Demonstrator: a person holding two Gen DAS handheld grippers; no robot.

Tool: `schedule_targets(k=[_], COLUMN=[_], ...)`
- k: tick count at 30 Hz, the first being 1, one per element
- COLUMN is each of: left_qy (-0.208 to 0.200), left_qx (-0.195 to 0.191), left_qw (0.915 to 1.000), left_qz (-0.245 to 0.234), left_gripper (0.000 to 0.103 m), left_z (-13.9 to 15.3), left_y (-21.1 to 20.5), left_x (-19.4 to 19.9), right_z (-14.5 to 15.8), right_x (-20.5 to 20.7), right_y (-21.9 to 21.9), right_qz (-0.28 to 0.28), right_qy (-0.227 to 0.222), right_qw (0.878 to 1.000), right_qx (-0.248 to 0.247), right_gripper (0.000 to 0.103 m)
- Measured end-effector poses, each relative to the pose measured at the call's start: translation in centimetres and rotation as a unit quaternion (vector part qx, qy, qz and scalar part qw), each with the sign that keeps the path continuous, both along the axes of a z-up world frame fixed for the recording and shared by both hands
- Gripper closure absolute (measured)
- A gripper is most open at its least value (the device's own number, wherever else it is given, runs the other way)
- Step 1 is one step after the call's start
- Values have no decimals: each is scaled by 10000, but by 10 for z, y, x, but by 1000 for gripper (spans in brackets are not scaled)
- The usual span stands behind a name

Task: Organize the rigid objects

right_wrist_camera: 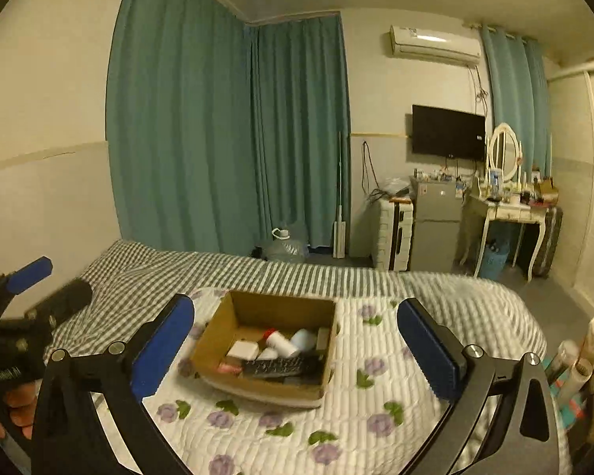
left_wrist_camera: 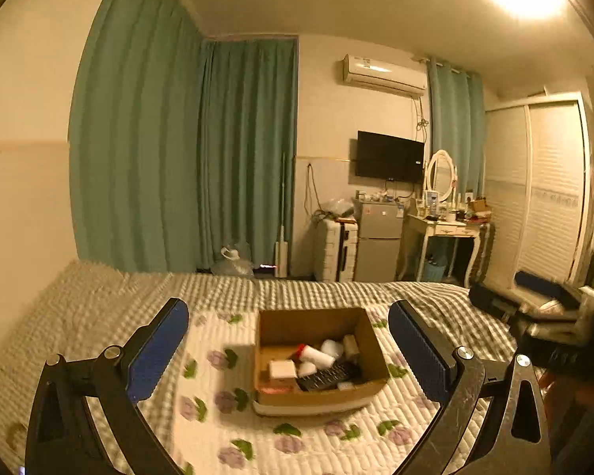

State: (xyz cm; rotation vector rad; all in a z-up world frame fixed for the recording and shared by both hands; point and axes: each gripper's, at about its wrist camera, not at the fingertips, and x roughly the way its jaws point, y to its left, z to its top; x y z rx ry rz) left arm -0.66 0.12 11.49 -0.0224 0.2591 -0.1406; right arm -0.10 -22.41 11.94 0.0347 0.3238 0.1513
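A brown cardboard box (left_wrist_camera: 370, 342) sits on a white flowered quilt (left_wrist_camera: 217, 427) on the bed; it also shows in the right wrist view (right_wrist_camera: 214, 340). Inside lie a white bottle with a red cap (left_wrist_camera: 315, 355) (right_wrist_camera: 281, 341), a white block (left_wrist_camera: 282, 368) (right_wrist_camera: 242, 349), a black remote (left_wrist_camera: 328, 376) (right_wrist_camera: 281, 366) and other small items. My left gripper (left_wrist_camera: 293, 346) is open and empty, raised in front of the box. My right gripper (right_wrist_camera: 297, 340) is open and empty, also raised before the box. The left gripper shows at the right view's left edge (right_wrist_camera: 27, 277).
The bed has a grey checked blanket (right_wrist_camera: 257, 273) beyond the quilt. Teal curtains (right_wrist_camera: 186, 118), a water jug (right_wrist_camera: 285, 247), a small fridge (right_wrist_camera: 435, 221), a white dressing table (right_wrist_camera: 507, 206) and a wall TV (right_wrist_camera: 447, 130) stand past the bed. A wardrobe (left_wrist_camera: 542, 182) stands at right.
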Motion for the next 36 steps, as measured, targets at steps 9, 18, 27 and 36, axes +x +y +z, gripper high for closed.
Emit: schedule_targets(k=[9, 18, 27, 36], left_qy=[100, 151, 250, 270], left_qx=[199, 293, 310, 344], left_qw=[9981, 9976, 9980, 9978], left_qz=[572, 605, 485, 500], left_gripper=[0, 0, 0, 0], left_z=[-80, -110, -117, -117], left_y=[4, 2, -4, -6], left_x=[14, 19, 20, 21], right_z=[-92, -116, -125, -125], right_x=[8, 16, 18, 20], right_y=[7, 9, 2, -1], right_qz=[-457, -521, -505, -500], right_qy=[-97, -79, -39, 29], right_qw=[9989, 9983, 9987, 9987], right_qx=[-4, -260, -83, -11], right_gripper=[0, 0, 0, 0])
